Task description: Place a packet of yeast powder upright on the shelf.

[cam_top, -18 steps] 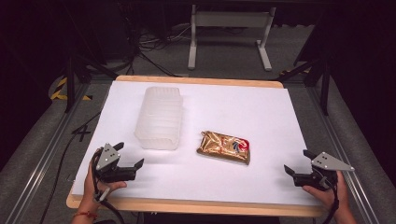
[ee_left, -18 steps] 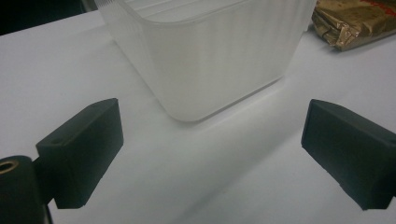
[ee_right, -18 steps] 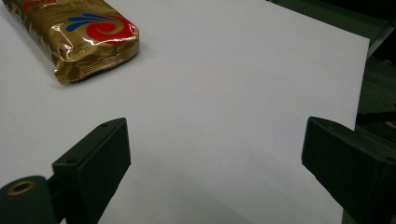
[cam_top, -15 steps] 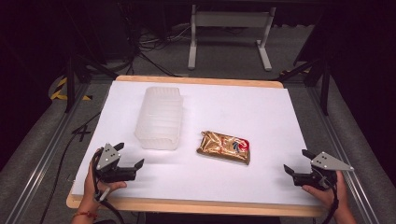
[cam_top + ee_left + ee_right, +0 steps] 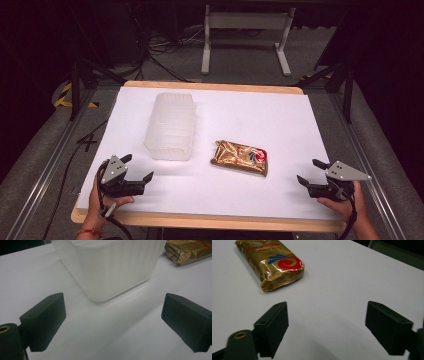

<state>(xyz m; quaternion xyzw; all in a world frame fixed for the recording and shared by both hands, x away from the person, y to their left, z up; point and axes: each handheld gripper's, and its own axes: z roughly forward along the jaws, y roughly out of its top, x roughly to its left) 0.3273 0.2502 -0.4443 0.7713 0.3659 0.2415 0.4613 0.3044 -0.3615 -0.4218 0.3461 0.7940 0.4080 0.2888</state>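
Both grippers are waiting with jaws apart; the right gripper (image 5: 313, 175) should be approaching the gold packet (image 5: 240, 157), center frame, squarely across its width

The box (image 5: 171, 126) is cloudy white plastic with little ridges down its sides. The snack pack (image 5: 240, 157) is shiny gold foil, crinkly at the ends. The desk (image 5: 280, 120) has a smooth, dull white top and a light wood edge. Both tools have dull black plastic jaws.
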